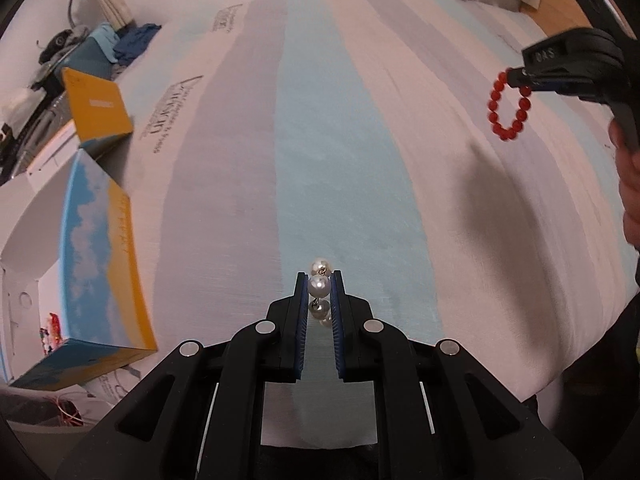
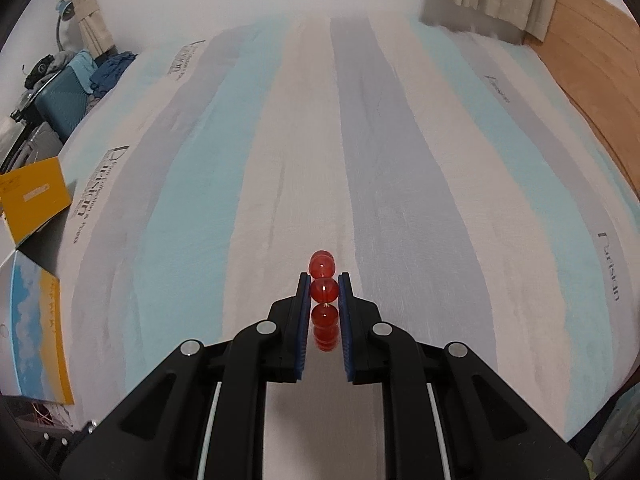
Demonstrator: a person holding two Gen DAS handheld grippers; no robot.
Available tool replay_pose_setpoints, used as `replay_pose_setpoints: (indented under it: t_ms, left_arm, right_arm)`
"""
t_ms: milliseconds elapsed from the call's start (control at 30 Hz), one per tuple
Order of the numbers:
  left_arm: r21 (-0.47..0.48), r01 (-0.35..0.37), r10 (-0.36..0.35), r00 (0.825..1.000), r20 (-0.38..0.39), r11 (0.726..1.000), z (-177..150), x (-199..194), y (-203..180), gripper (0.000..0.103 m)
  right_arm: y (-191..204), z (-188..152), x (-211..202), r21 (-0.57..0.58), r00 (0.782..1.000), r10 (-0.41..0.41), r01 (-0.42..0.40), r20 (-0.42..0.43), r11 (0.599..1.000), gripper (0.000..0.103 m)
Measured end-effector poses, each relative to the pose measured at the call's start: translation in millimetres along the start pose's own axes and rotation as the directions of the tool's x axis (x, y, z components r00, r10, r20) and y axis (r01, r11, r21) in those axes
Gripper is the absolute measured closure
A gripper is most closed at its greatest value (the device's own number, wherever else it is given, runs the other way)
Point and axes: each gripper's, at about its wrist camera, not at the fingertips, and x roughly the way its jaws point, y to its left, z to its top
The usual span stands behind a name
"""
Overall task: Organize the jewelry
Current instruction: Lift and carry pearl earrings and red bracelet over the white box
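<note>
The left gripper is closed on a pearl bracelet of round white and grey pearls, above the striped bed sheet. The right gripper pinches a red bead bracelet of glossy round beads. "Puristan" is possibly printed on the sheet.

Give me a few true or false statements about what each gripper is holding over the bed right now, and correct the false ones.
1. The left gripper is shut on a pearl strand. True.
2. The right gripper is empty. False: it pinches a red bead bracelet.
3. The red bead bracelet lies flat on the striped bedsheet. False: it hangs from the gripper as a loop.
4. A blue and yellow box sits at the bed's left edge. True.
</note>
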Motion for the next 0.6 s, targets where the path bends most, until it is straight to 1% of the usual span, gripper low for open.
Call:
replay_pose_setpoints:
  t_ms: [300,533,600]
  left_arm:
    - [-0.051,0.0,0.003,0.999,0.051,0.999,7,-40,22,0.093]
    - [-0.089,-0.016,0.024,0.996,0.087,0.996,13,-71,56,0.093]
    - [-0.109,-0.006,0.016,0.996,0.092,0.994,12,-82,71,0.093]
  right_arm:
    - [25,-7,-46,-0.025,0.998,0.043,-0.042,0.039,0.999,0.09]
    - [67,-11,-85,-0.075,0.993,0.084,-0.078,0.077,0.994,0.09]
    - [83,-12,-97,-0.095,0.991,0.103,-0.094,0.09,0.991,0.09]
